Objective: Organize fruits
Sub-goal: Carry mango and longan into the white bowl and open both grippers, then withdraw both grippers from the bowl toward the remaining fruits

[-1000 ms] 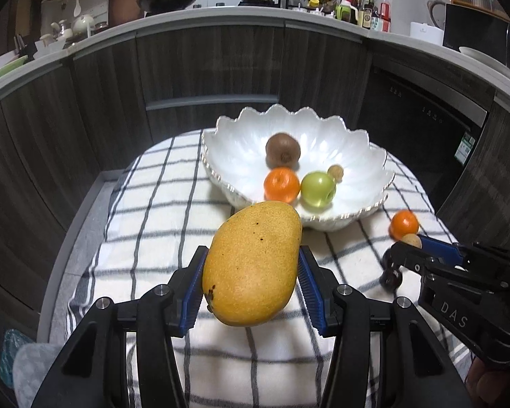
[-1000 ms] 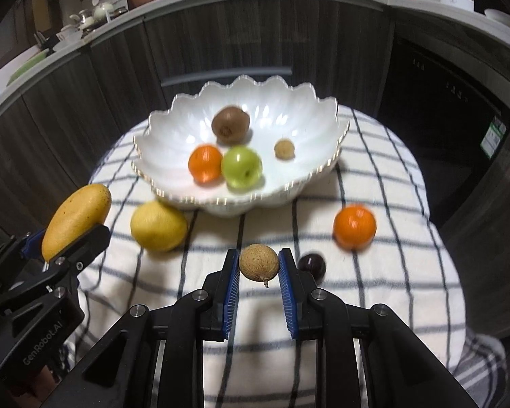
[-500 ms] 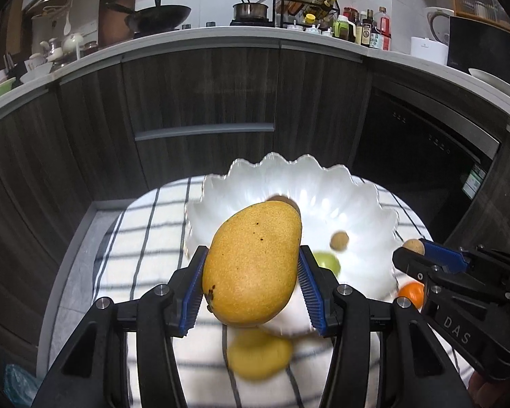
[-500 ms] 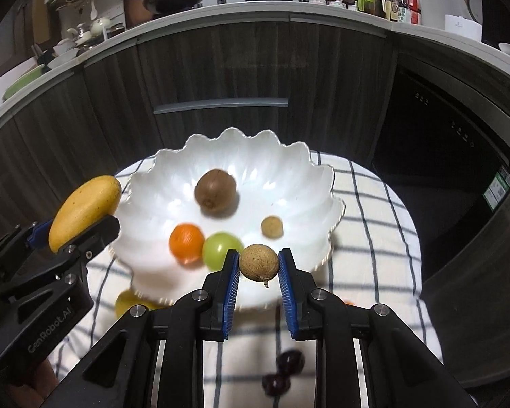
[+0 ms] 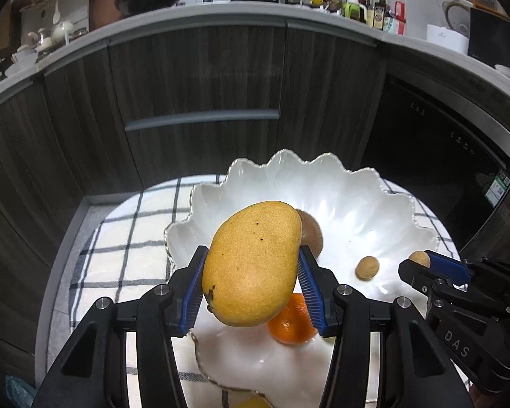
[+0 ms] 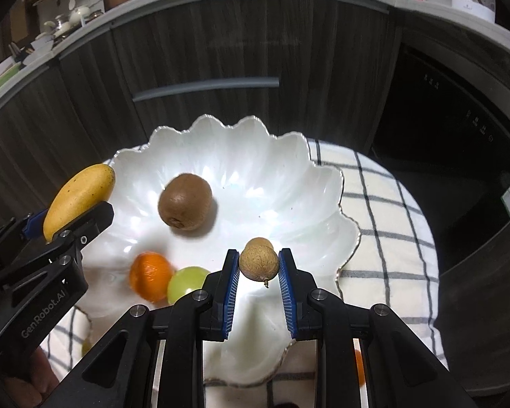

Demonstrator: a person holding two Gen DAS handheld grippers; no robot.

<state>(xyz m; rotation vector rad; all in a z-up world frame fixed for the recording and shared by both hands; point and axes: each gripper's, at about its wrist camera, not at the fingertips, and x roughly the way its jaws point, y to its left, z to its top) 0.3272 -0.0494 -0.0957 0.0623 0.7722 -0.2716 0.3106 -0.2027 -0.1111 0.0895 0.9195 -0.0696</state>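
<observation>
Hovering over bowl (image 6: 323, 183) — both tools loaded

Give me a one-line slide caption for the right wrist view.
Right hand-held gripper holds a small brown fruit over the white scalloped bowl as the left hand-held gripper brings a mango.

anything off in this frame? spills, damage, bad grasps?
Nothing stands out. The left gripper holds the mango and the right gripper holds a small brown fruit, both over the white bowl. The kiwi and orange lie inside; no spill shows.
</observation>
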